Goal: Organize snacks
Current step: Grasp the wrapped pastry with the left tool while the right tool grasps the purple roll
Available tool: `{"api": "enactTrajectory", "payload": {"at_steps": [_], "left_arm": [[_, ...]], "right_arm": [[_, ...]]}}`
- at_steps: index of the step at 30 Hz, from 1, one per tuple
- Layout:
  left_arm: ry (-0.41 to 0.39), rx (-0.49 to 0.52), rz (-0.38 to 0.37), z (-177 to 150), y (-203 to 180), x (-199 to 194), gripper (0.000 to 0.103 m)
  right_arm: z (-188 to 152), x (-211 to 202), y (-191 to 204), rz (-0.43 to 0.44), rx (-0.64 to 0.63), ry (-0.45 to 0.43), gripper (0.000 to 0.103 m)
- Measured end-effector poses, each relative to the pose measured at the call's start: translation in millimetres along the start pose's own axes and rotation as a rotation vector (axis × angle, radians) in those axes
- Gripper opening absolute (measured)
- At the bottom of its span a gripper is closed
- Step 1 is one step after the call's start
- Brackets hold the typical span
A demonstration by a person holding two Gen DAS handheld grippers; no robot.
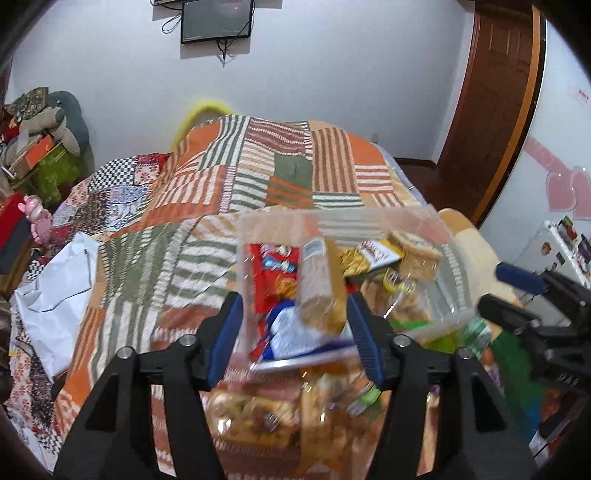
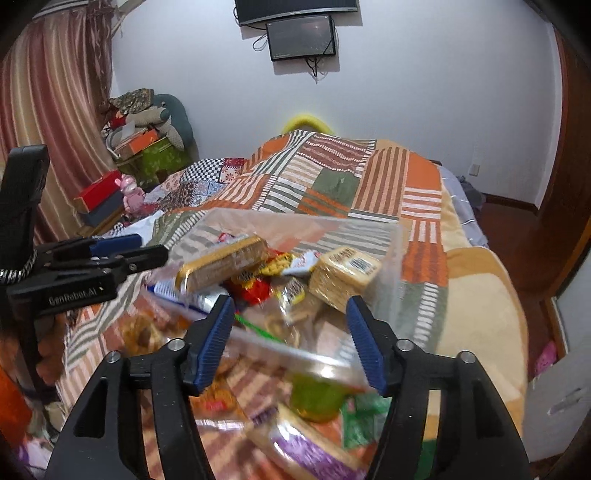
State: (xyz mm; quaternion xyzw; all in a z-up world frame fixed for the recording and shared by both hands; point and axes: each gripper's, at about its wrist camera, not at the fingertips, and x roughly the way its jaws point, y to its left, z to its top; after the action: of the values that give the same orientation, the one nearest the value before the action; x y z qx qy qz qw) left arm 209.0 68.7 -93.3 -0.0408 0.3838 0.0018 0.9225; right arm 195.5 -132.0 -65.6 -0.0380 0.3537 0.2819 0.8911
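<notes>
1. Nearest you, loose snack packets [image 2: 295,439] lie blurred on the bed, under and in front of both tools; a purple wrapper and a green one show in the right wrist view.
2. Your left gripper [image 1: 295,332] has its blue-padded jaws spread wide. Between them you see a gold-edged cracker pack [image 1: 321,291], but the frame is blurred and you cannot tell whether the pads touch it.
3. Your right gripper [image 2: 291,339] is also spread wide, with nothing between its pads. It hovers over the near edge of the clear plastic box [image 2: 395,266].
4. That box sits on the patchwork blanket [image 1: 258,173], just beyond both tools. Inside it lie a red packet [image 1: 273,273], a square stack of crackers [image 2: 343,277] on the right and small yellow sweets.
5. In the right wrist view, the cracker pack [image 2: 225,266] sits tilted at the box's left side, near the left tool's tips.
6. Further off, a pink toy [image 2: 131,194] and stacked boxes [image 2: 99,203] stand beside the bed.
7. On the far white wall hangs a dark screen [image 1: 216,20].
</notes>
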Motion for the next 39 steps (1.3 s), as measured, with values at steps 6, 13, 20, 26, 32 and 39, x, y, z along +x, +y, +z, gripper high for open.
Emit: {"api": "enactTrajectory", "payload": {"at_steps": [6,13,20,26,32,39], "left_arm": [[0.044,0.003,0.023,-28,13,-6,0.063],[0.12,-0.032,0.037,-64,30,2,0.066],[0.181,-0.063,0.04,-91,43,18,0.074],[0.191,-0.081,0.013,-97,44,26,0.083],[0.208,-0.077,0.016,-99,41,41,0.088],[0.203,-0.092,0.044,-98,41,56,0.087]], "right_arm": [[-27,-7,-6,0.003,-0.012,0.049,0.061],[-66,-3,-16,0.008,0.009,0.143,0.061],[-84,18,-23,0.023,0.046,0.228,0.062],[-89,18,-15,0.074,0.064,0.26,0.065],[-96,14,1,0.111,0.032,0.278,0.062],[-91,26,6,0.126,0.025,0.277,0.06]]}}
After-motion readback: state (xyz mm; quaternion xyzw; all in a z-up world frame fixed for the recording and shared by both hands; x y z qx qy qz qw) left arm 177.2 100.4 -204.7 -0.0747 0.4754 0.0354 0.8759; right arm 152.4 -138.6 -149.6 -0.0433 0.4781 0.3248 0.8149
